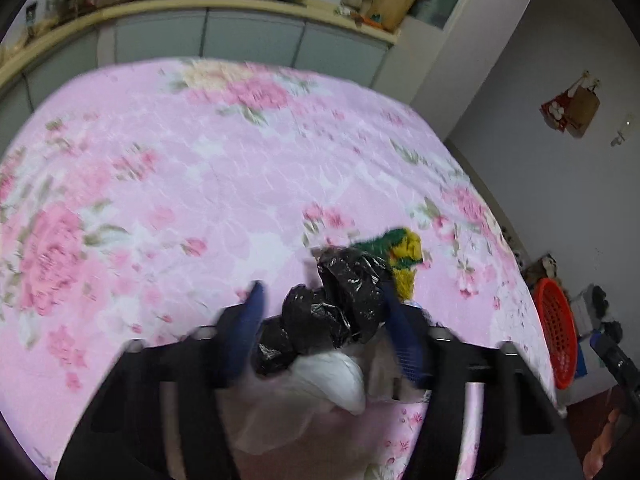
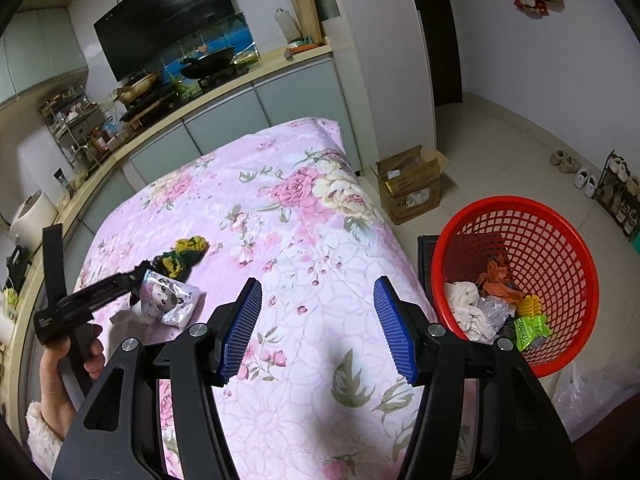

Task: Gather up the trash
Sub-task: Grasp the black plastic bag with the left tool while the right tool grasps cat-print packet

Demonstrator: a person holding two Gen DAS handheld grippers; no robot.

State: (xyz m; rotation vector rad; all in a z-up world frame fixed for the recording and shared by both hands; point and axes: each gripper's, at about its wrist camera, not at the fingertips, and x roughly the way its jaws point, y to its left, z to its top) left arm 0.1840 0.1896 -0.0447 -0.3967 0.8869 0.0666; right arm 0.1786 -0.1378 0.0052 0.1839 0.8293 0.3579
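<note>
My left gripper (image 1: 322, 286) is low over the pink floral bedspread (image 1: 160, 200), its blue pads touching both sides of a crumpled black plastic bag (image 1: 352, 288). A white packet (image 1: 340, 376) lies just under the bag, and a green and yellow knitted piece (image 1: 404, 256) lies beyond it. The right wrist view shows the left gripper (image 2: 136, 280) in a person's hand (image 2: 68, 364), beside the packet (image 2: 168, 300), which has a cartoon face, and the knitted piece (image 2: 184, 256). My right gripper (image 2: 318, 281) hangs open over the bedspread (image 2: 300, 220) with nothing between its fingers.
A red mesh basket (image 2: 516, 208) holding several pieces of trash stands on the floor off the bed's right edge; it is also the red basket (image 1: 556, 332) at the far right. A cardboard box (image 2: 412, 188) sits behind it. A kitchen counter (image 2: 224, 88) runs behind the bed.
</note>
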